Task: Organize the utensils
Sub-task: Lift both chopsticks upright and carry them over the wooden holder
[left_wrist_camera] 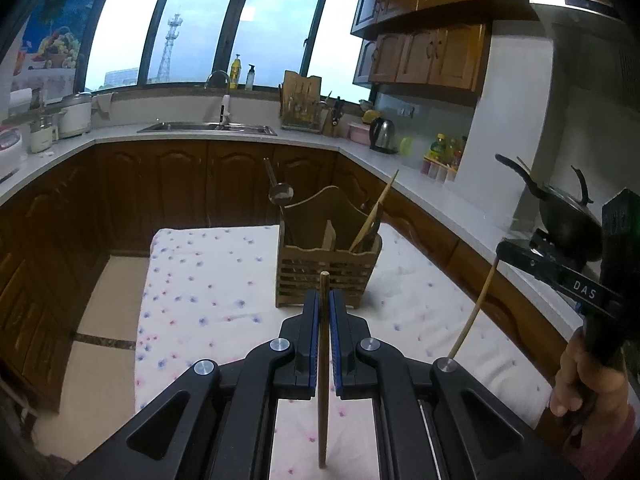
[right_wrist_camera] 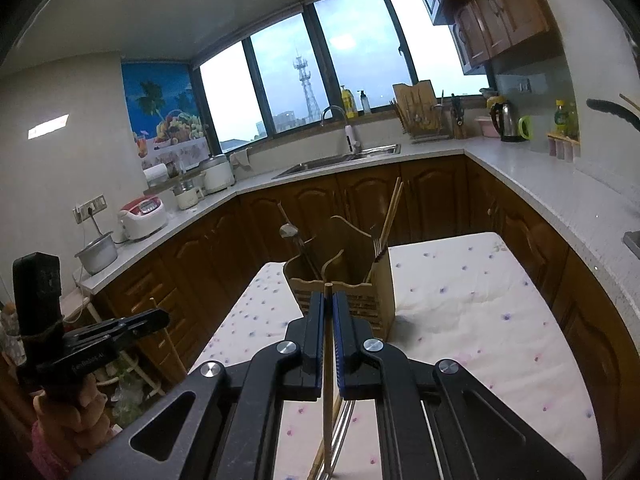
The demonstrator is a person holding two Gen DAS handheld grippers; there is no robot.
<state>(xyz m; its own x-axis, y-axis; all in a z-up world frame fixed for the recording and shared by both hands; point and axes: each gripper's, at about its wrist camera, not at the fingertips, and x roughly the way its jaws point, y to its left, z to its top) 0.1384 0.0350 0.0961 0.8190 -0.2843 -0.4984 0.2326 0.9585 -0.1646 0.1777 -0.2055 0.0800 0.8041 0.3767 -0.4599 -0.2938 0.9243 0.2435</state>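
Note:
A wooden utensil holder [left_wrist_camera: 328,268] stands on the flowered tablecloth [left_wrist_camera: 208,292]; it also shows in the right wrist view [right_wrist_camera: 360,284]. It holds a ladle [left_wrist_camera: 280,194], chopsticks [left_wrist_camera: 374,216] and forks. My left gripper [left_wrist_camera: 324,304] is shut on a brown wooden chopstick [left_wrist_camera: 323,392], held upright in front of the holder. My right gripper [right_wrist_camera: 329,304] is shut on a pale chopstick [right_wrist_camera: 328,412], near the holder. More chopsticks and metal utensils [right_wrist_camera: 340,432] lie on the cloth under the right gripper. The right gripper [left_wrist_camera: 560,272] shows at the right of the left wrist view with its chopstick [left_wrist_camera: 476,312].
The table is ringed by a white counter [left_wrist_camera: 420,172] with brown cabinets. A sink [left_wrist_camera: 208,128], a kettle [left_wrist_camera: 382,134], rice cookers [right_wrist_camera: 144,216] and a black wok [left_wrist_camera: 568,216] sit on the counter. The left gripper [right_wrist_camera: 100,336] appears at the left of the right wrist view.

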